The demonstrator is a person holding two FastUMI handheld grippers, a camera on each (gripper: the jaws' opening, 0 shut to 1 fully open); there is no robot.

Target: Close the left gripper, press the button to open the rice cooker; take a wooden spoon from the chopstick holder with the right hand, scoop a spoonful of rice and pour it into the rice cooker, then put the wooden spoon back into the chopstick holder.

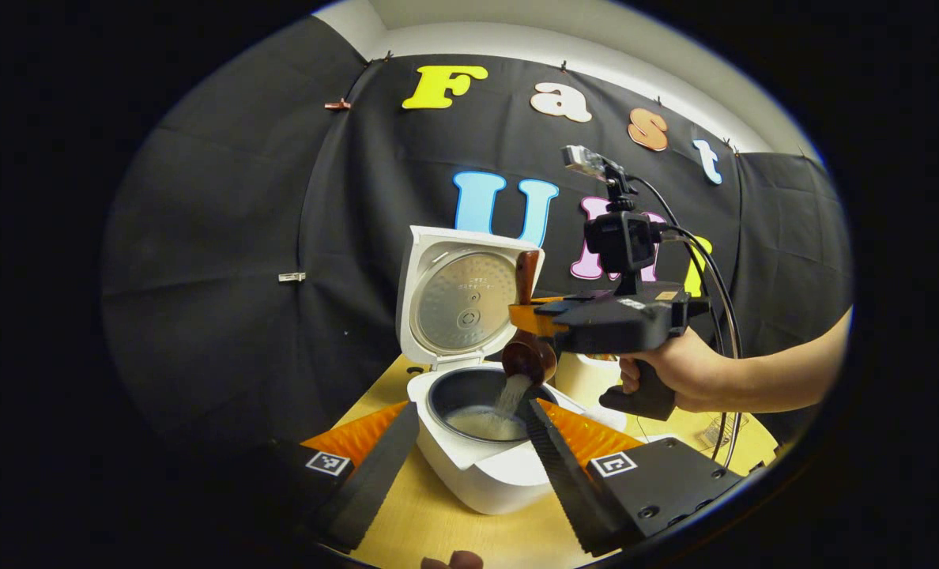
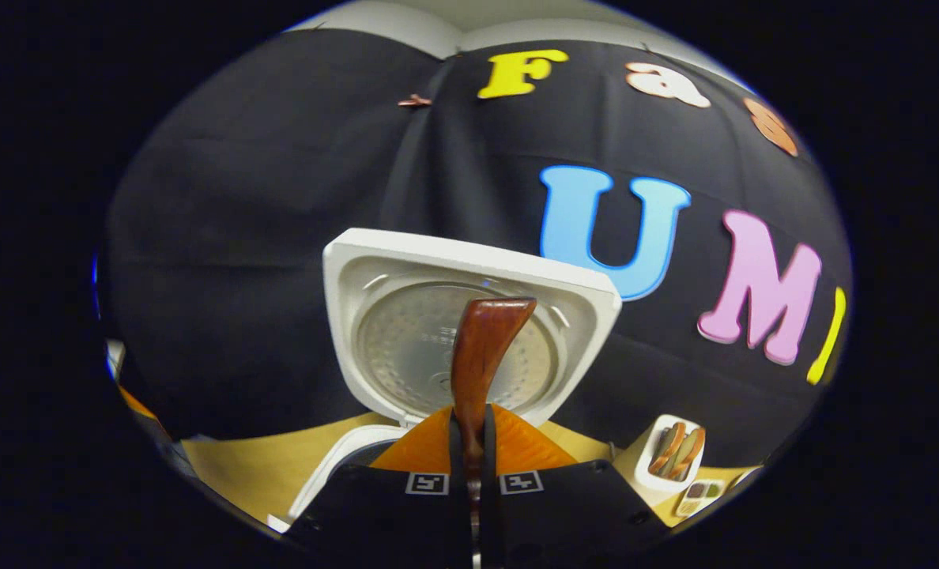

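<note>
1. The surface [image 1: 430,521] is pale wood and carries everything; the rice cooker [image 1: 481,466] is the landmark here, standing in the middle of it with its lid [image 1: 458,304] swung fully up behind the pot, so the button step looks done.
2. The cooker's inner pot [image 1: 477,403] lies open to the top, with a shallow bed of rice [image 1: 485,423] in its bottom. The upright lid leaves the mouth free for pouring.
3. The right gripper [image 1: 534,316], held by a hand [image 1: 675,371] to the right of the cooker, hangs above the pot's right rim. Its jaws are clamped together on the handle of the wooden spoon [image 1: 526,348]; in the right gripper view the handle [image 2: 481,348] rises between them in front of the lid.
4. The spoon is tipped bowl-down over the pot, and a stream of grains falls from it into the rice below, so the pour seems to be in progress.
5. The left gripper [image 1: 469,446] sits in front of the cooker, its jaws spread wide and holding nothing, seemingly kept clear of the pour.
6. The chopstick holder [image 2: 667,458] stands to the right of the cooker, with utensils inside; the spoon likely goes back there next.
</note>
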